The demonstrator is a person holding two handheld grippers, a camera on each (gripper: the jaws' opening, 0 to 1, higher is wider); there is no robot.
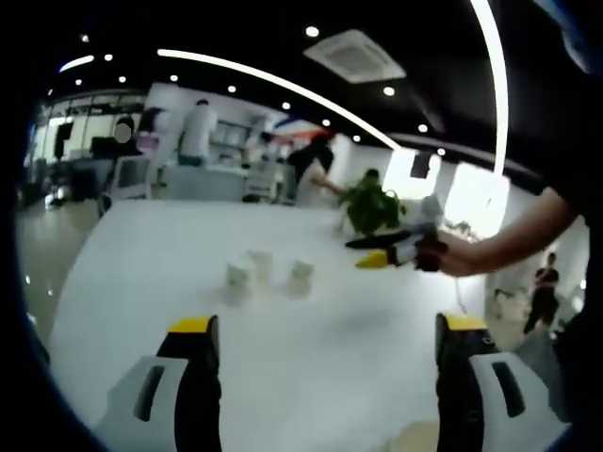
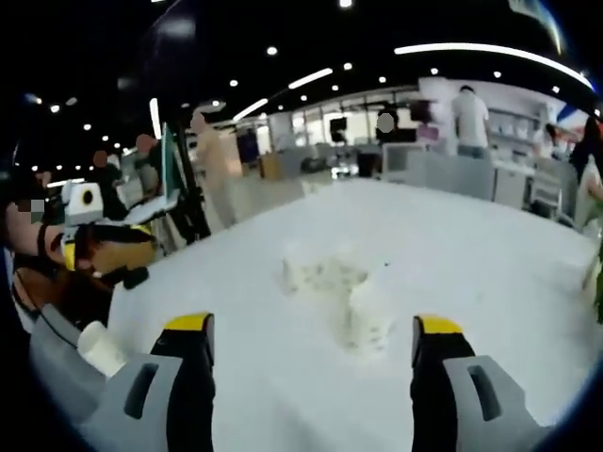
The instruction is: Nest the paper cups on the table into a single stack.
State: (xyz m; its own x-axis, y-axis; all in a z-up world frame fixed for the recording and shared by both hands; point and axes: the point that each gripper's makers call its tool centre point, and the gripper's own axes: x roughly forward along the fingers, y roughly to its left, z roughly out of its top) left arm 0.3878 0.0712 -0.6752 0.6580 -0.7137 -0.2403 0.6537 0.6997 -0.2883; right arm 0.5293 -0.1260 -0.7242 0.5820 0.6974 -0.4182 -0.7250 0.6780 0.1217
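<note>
Three small white paper cups stand apart in a loose cluster mid-table: one [image 1: 237, 278] on the left, one [image 1: 261, 262] behind it and one [image 1: 301, 276] on the right. My left gripper [image 1: 328, 325] is open, well short of them, with nothing between its jaws. My right gripper [image 1: 366, 252] comes in from the right in a hand, above the table and to the right of the cups. In the right gripper view it [image 2: 313, 325] is open and holds nothing. The nearest cup [image 2: 367, 315] stands ahead of it, with two blurred cups [image 2: 316, 273] behind. My left gripper [image 2: 99, 250] shows at the left edge.
The white table [image 1: 188, 245] is long and wide. A green potted plant [image 1: 372, 207] stands at its far right side. Beyond the table lies an open office with desks and several people. A person's arm [image 1: 528, 231] reaches in from the right.
</note>
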